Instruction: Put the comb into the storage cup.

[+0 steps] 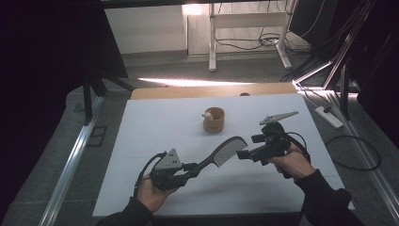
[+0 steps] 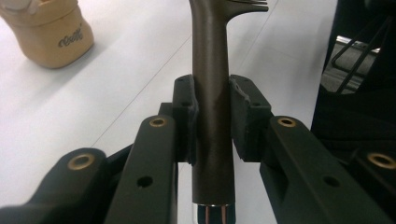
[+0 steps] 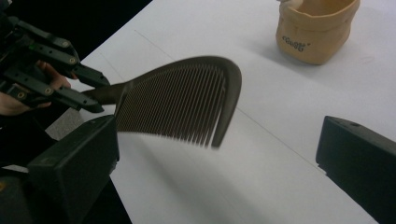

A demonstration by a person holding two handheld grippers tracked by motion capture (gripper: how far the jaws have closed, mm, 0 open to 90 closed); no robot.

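Note:
A dark brown comb (image 1: 229, 149) with fine teeth is held above the white table (image 1: 155, 127). My left gripper (image 1: 193, 169) is shut on its handle (image 2: 212, 116), pads pressing both sides, and the toothed head (image 3: 182, 102) points away toward the right. My right gripper (image 1: 244, 154) hovers just right of the comb's head. Its jaws stand wide open (image 3: 215, 163), and the teeth hang in front of them without touching either pad. A tan soft pouch (image 1: 213, 119) with an open top stands upright behind the comb near the table's middle.
The tan pouch (image 3: 315, 30) is the one other object on the table (image 3: 280, 116). A wooden edge (image 1: 211, 90) runs along the far side. A power strip (image 1: 329, 117) and cables (image 1: 353, 153) lie on the floor to the right. Metal frame rails (image 1: 70, 165) flank the table.

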